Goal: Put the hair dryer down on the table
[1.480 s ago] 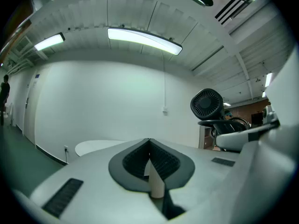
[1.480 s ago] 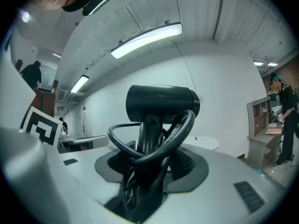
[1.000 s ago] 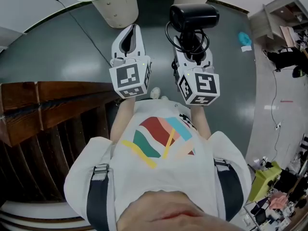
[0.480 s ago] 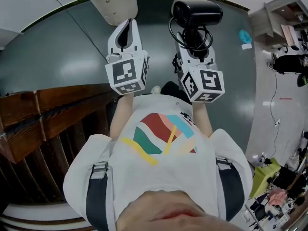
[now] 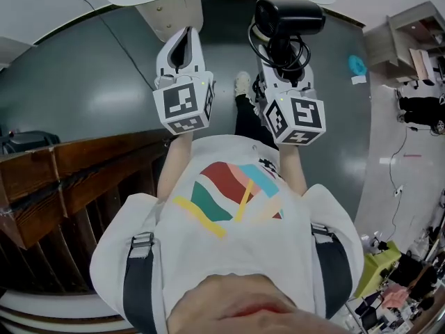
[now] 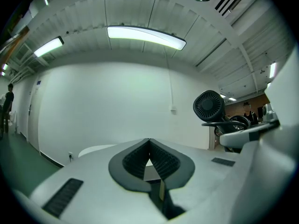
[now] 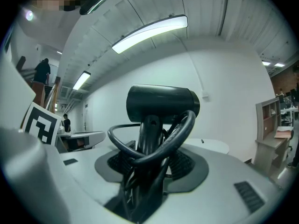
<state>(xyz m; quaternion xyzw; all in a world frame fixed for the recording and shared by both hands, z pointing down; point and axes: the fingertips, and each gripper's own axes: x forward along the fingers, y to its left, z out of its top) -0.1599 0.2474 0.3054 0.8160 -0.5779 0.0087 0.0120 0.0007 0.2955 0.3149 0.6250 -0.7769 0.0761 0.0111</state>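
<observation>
Black hair dryer (image 5: 288,16) clamped by its handle in right tool (image 5: 281,60); left tool (image 5: 185,39) closed, empty.

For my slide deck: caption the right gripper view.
Right gripper clamped on the handle of a black hair dryer, cord looped in front, white table ahead.

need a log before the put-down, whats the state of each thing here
hair dryer: held off the floor, not set down
cord: looped round its handle
right claw: shut on the hair dryer
left claw: shut, empty
</observation>
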